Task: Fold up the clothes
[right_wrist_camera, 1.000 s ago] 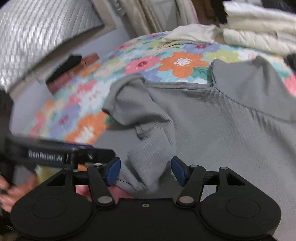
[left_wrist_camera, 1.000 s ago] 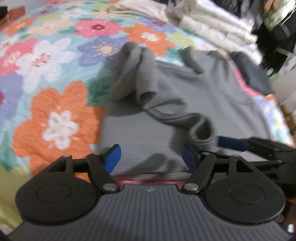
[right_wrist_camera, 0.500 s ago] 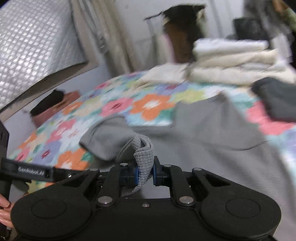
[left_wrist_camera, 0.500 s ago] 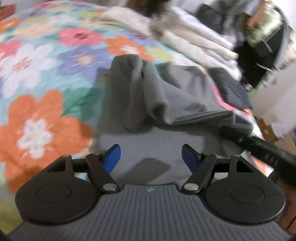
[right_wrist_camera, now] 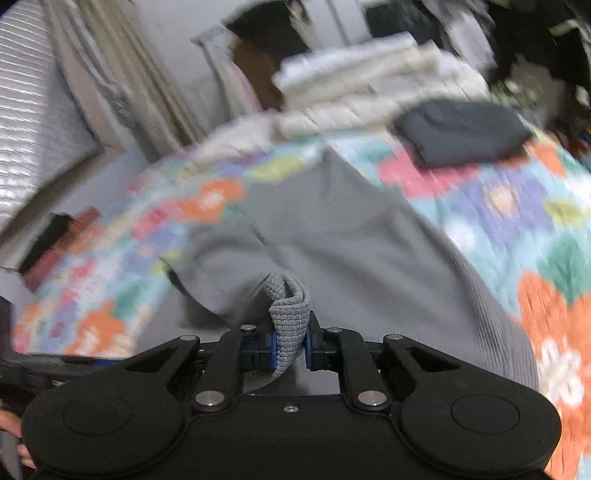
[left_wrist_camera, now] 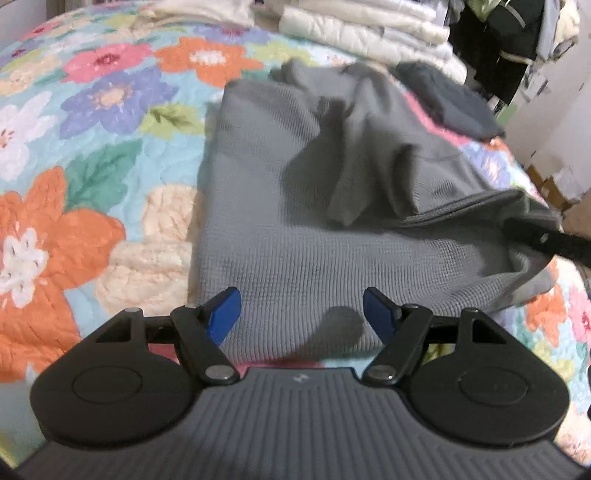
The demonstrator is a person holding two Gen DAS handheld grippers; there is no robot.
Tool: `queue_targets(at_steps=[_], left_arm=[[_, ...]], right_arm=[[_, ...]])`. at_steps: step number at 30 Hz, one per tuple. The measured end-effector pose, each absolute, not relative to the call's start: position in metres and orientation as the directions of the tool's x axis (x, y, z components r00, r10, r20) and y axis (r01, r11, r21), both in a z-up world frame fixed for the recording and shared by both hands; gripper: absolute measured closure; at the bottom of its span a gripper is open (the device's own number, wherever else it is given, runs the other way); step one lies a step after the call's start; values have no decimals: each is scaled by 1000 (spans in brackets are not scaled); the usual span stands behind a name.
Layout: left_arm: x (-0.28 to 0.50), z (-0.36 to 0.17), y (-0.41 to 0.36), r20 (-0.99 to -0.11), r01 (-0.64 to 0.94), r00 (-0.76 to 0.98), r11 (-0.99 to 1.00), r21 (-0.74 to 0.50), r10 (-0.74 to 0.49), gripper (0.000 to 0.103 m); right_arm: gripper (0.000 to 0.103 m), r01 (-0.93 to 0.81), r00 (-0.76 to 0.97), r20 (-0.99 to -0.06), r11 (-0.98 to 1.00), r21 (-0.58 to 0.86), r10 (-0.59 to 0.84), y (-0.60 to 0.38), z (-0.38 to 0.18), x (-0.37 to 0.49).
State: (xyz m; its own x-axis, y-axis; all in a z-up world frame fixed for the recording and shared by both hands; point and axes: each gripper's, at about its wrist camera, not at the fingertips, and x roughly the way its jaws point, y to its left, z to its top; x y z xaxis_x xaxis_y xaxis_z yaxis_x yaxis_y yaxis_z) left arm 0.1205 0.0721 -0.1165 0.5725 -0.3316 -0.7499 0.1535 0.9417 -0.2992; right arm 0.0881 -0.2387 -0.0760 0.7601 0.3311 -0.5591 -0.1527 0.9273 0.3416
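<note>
a grey ribbed sweater [left_wrist_camera: 295, 229] is lying on a floral bed quilt [left_wrist_camera: 92, 155]. its sleeve cuff [right_wrist_camera: 290, 325] is being pinched in the right gripper [right_wrist_camera: 290, 352] jaws; the left gripper [left_wrist_camera: 301, 314] jaws are being held spread above the hem. the sleeve fold seems underway; next, the cuff likely needs laying flat across the body.

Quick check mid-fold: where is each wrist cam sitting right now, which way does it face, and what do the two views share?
Left wrist: on the left gripper, low over the grey sweater's near hem, facing up the bed; its fingers are open, and the right tool's dark tip shows at right.
Right wrist: on the right gripper, facing the headboard; fingers pinch the sweater's ribbed cuff.
Shared: sweater, floral quilt, dark folded garment, white stack.
</note>
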Motion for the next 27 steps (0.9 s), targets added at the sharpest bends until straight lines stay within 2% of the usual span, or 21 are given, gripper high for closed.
queue_targets(at_steps=[2,5,7,10,12,16,20,24,27], left_arm=[[122,-112,72,-725,154,595,934,-321,-347,30],[124,-105,58,-733,138,621,959,-247,-278,30],[126,-108,47,-764,159,602,972,-171,-233,29],[131,-131,41,-829,144,533,983,-111,-172,24],[132,-139,50,-839,98,515,985,-145,-175,21],[135,-139,60,-841,68,505,980,-185,-194,22],[130,-140,61,-826,89,526,978,-187,-206,20],[126,-140,64,-811,104,533,970,-220,-241,20],[126,-142,62,-818,103,528,974,-204,-227,19]], right_arm=[[88,-174,792,-525,940,294,311,-237,-65,83],[90,-154,837,-501,973,173,222,-238,-57,78],[89,-74,801,-583,989,131,137,-248,-76,86],[88,44,720,-675,960,277,162,-274,-108,94],[87,99,693,-699,936,339,180,-286,-123,95],[81,98,709,-691,949,300,145,-289,-116,96],[87,63,762,-637,965,255,119,-289,-101,91],[87,50,804,-589,979,199,79,-286,-83,73],[84,85,767,-639,978,191,58,-296,-103,73]])
